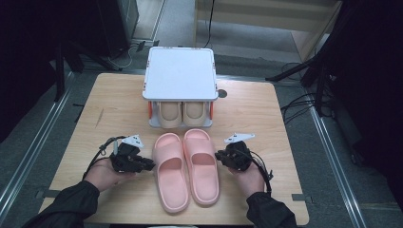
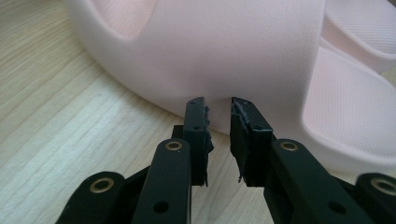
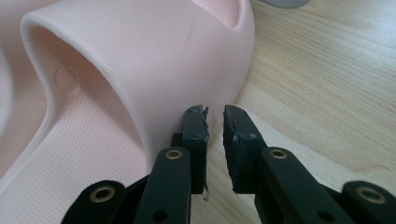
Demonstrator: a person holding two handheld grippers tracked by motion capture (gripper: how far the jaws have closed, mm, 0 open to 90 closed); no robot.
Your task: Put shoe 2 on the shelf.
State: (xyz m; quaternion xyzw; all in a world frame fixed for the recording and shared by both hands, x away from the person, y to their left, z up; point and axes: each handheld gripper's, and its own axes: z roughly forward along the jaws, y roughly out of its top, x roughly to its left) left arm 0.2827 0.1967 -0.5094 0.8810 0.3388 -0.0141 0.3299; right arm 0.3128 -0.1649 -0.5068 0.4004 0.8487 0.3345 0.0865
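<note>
So the left claw (image 1: 146, 165) sits on the wooden worktop (image 1: 119, 114), held in the person's left hand (image 1: 105, 172), tips pointing right at the outer side of the left pink slipper (image 1: 171, 171). In the left gripper view its jaws stand slightly apart with just a narrow gap, nothing between them, tips right up against the slipper's strap wall, and I can't say for sure if they touch it. The two pink slippers lie side by side in the middle of the worktop, toes pointing away from the person, the right pink slipper (image 1: 202, 166) touching its mate. Behind them is a small white rack (image 1: 180, 73) with a beige pair of slippers (image 1: 183, 114) tucked under its top. Over on the right, the right claw (image 1: 219, 156) is in the right hand (image 1: 248, 176), aimed at the right slipper's outer side, same story: jaws parted a little, gripping nothing, tips just beside the strap.
</note>
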